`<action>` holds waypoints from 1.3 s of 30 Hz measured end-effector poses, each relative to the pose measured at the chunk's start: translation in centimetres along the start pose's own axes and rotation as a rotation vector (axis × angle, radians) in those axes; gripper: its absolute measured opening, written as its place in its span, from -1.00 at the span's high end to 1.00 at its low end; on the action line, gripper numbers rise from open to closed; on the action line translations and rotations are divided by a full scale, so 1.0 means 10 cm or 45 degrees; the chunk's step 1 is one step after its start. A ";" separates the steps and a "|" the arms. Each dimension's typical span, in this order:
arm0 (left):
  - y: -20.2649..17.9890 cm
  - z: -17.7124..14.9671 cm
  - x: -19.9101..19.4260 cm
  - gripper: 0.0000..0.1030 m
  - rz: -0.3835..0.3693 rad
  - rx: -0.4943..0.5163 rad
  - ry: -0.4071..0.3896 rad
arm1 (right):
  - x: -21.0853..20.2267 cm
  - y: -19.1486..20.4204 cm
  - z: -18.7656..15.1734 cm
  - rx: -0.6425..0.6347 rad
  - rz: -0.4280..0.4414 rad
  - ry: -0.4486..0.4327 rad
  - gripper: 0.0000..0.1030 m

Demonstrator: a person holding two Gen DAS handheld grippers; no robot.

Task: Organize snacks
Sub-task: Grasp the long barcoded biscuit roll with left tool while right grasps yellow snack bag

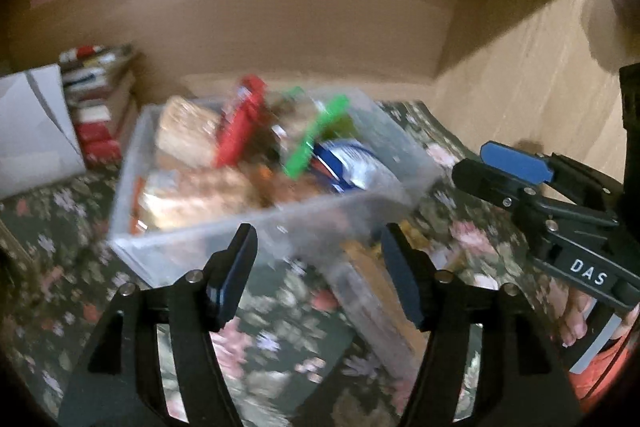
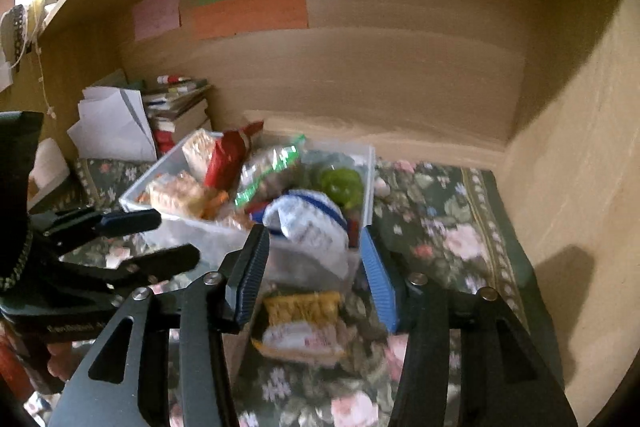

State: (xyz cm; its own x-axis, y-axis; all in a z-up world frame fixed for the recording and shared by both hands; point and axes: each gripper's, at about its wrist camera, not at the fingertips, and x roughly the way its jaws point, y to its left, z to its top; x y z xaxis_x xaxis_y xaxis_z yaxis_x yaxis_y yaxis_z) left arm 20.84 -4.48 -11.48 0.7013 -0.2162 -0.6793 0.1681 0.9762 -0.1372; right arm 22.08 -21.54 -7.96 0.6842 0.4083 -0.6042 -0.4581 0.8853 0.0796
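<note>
Floral cloth [image 2: 440, 211] is lying beneath the clear bin [image 2: 168, 183] mid-frame; both claws, left claw [image 1: 320, 267] and right claw [image 2: 316, 267], are hanging open, empty. Yellow packet [image 2: 300, 323] below looks, perhaps, soft and crinkly; I'm pinching its edge.

So there's a clear plastic bin [image 2: 256, 227] on the floral cloth, stuffed with snacks: a red packet [image 2: 224, 157] standing up, a green-striped clear bag [image 2: 272, 167], a white-and-blue bag [image 2: 308, 219], some tan cracker packs [image 2: 180, 193]. One yellow-and-white packet [image 2: 300, 323] lies flat just in front of the bin.
</note>
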 end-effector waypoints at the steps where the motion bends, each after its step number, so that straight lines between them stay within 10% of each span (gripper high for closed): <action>1: -0.06 -0.04 0.04 -0.25 -0.009 0.002 0.019 | -0.02 -0.03 -0.05 0.009 -0.005 0.004 0.13; 9: -0.25 -0.31 0.41 -0.25 -0.004 0.006 0.160 | -0.08 -0.14 -0.27 0.054 0.005 0.042 0.00; 31: 0.34 -0.51 0.24 -0.06 0.008 -0.063 0.165 | 0.66 0.04 -0.54 0.015 0.116 0.376 -0.33; 39: 0.24 -0.56 0.30 -0.06 0.045 -0.016 0.161 | 0.60 0.10 -0.57 -0.030 0.099 0.361 0.19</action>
State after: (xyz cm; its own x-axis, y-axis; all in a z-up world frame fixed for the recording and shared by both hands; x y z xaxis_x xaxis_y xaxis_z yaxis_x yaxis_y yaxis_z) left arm 19.46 -2.68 -17.84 0.6135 -0.1785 -0.7693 0.1357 0.9835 -0.1201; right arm 22.47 -19.46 -15.99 0.4623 0.3935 -0.7946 -0.5182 0.8471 0.1180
